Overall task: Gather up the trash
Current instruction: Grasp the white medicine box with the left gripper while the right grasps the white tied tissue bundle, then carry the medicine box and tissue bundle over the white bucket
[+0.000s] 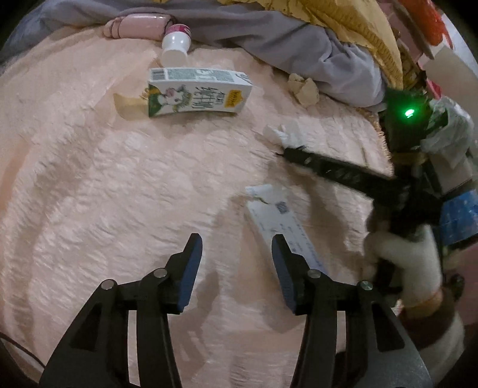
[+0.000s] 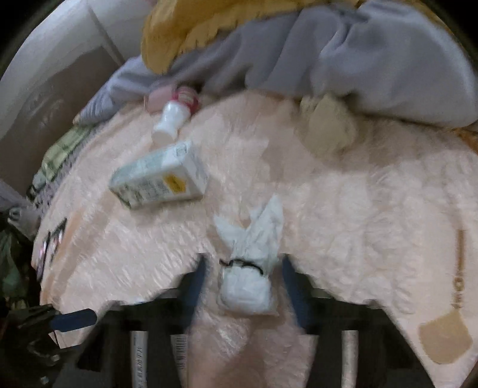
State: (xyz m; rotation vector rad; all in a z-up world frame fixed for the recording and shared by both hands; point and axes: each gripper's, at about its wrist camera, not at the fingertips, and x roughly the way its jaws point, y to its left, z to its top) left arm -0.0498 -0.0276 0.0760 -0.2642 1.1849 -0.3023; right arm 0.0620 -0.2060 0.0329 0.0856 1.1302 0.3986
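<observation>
White tied bag: lying on the pink blanket, near its right edge; knotted with a black band; tails fanned toward the far side; sitting between the right gripper's fingers, contact unclear through blur.
Right gripper: jaws spread to either side of the bag, not closed on it; seen from the left wrist view as a dark arm reaching in from the right edge, tip at a white scrap.
Left gripper: jaws wide apart, holding nothing; hovering over the near part of the blanket.
Flat white packet: just beyond the left gripper's right finger; torn at its far end; printed side up.
Milk carton: lying on its side toward the far edge; well apart from both grippers.
White bottle: on its side just beyond the carton, cap toward the carton; pink label end against the bedding.
Crumpled beige paper: far right part of the blanket, beside the grey quilt.
Yellow cover: heaped over the grey quilt along the far edge.
</observation>
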